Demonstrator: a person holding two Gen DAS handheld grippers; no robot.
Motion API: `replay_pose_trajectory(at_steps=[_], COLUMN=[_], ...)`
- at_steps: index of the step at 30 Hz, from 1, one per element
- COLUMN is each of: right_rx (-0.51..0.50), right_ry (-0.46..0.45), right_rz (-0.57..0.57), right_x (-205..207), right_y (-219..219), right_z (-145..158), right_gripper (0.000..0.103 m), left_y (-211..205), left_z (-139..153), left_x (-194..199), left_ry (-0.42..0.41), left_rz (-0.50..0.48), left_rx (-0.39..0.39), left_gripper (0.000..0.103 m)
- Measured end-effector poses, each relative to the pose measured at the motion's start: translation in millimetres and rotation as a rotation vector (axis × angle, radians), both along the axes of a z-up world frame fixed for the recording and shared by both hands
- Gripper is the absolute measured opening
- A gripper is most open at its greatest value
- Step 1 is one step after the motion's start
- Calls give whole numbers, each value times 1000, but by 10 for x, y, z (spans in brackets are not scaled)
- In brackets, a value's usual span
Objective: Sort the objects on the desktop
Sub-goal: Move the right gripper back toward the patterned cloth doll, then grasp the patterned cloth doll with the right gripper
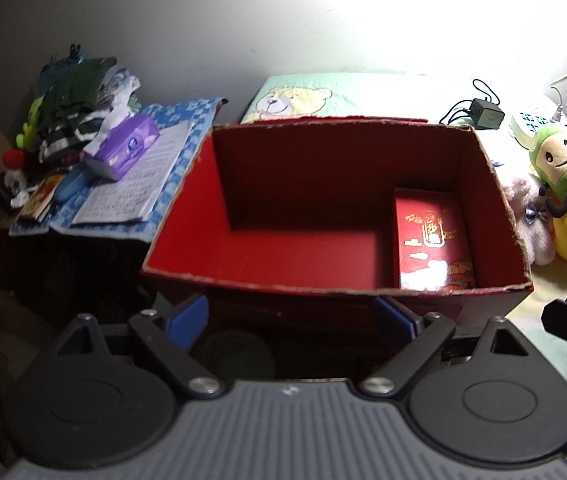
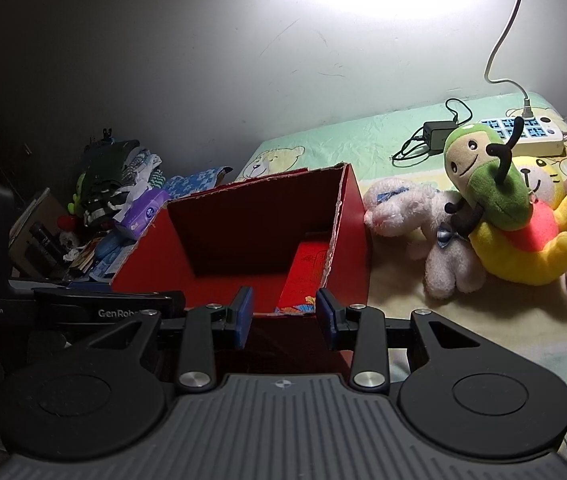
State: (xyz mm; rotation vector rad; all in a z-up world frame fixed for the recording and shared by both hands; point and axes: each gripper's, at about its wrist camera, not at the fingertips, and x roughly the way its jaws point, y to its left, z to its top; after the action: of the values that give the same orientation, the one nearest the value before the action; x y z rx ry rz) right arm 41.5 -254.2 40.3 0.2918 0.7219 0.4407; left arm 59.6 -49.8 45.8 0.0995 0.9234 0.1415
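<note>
Both my left tongs (image 1: 291, 316) and right tongs (image 2: 284, 312) hang spread and empty before the red box (image 1: 243, 248), so next I reach right for the green plush (image 2: 487, 184).

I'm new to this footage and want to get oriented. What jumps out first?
The big red cardboard box sits open at the centre, with a smaller red gift box in its right corner. Right of it, a green and yellow plush toy tops a heap of stuffed animals on the bed. At left, a purple tissue pack lies on papers.
</note>
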Motion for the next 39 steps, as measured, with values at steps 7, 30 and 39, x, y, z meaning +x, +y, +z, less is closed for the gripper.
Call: replay_pose_trajectory(at_steps=[7,30,39], right_rx=[23,186,173], right_ry=[71,454,507], right_rz=[48,182,197], right_x=[-81,75,167], right_y=[-55,249,400], right_z=[-200,-849,-961], right_gripper=[39,39,47], left_y=[-9,-93,-78], left_z=[-220,-960,-1054], left_x=[-269,-403,-328], left_ry=[22,133,163], left_rz=[-52,-260,-326], left_rx=[-91,-287,-353], left_gripper=[91,80,81])
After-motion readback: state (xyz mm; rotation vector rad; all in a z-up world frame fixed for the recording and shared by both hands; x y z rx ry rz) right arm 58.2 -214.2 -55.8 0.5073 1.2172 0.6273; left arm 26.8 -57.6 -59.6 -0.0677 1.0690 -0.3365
